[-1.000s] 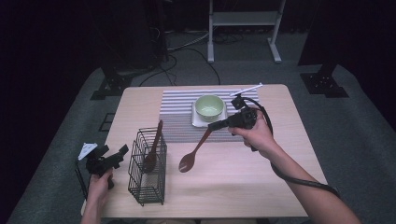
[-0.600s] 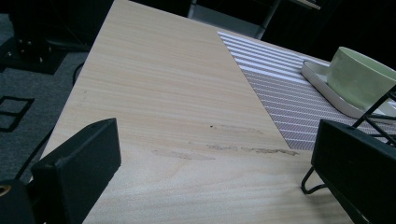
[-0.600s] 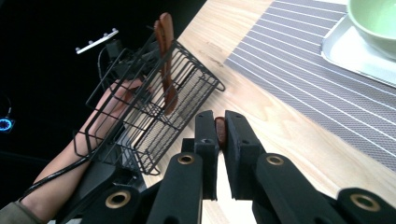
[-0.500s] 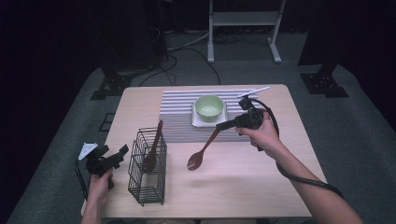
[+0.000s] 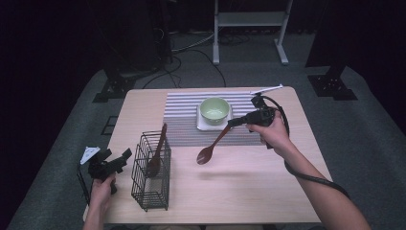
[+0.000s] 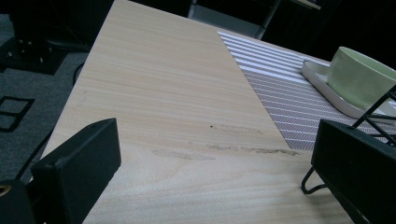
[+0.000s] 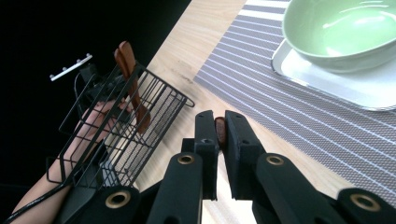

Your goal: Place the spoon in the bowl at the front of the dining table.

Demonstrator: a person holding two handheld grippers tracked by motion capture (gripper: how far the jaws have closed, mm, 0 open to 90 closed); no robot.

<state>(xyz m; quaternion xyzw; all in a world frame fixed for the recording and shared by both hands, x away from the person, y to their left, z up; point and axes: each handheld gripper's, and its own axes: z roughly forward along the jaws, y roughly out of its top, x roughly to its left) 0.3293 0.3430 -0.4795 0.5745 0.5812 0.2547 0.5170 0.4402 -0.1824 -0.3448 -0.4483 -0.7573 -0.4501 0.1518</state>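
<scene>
Overhead light falling brightly on the tabletop (image 5: 249, 191), surroundings sinking into near black, soft shadow lying under the raised spoon (image 5: 210, 149), glare shining inside the green bowl (image 7: 345, 28), near tongs (image 7: 219, 135) looking slightly soft.

Bowl (image 5: 214, 109) on tray (image 5: 203, 125), behind-right of basket (image 5: 151, 171); spoon (image 5: 155, 153) in basket

Colours and patterns on the pale wood counter (image 5: 249, 191)

Counter: light tan with fine grain. Grey placemat with thin white stripes (image 5: 184, 120). Pale green round bowl (image 5: 214, 110) on a white square tray (image 5: 203, 125). Black wire basket (image 5: 151, 179) holding a dark reddish-brown wooden utensil (image 5: 156, 153); second reddish-brown wooden spoon (image 5: 210, 148) same tone. Both grippers black: left gripper (image 5: 116, 160), right gripper (image 5: 234, 122), brass-coloured screws on the right. Floor grey carpet (image 5: 57, 158).
</scene>
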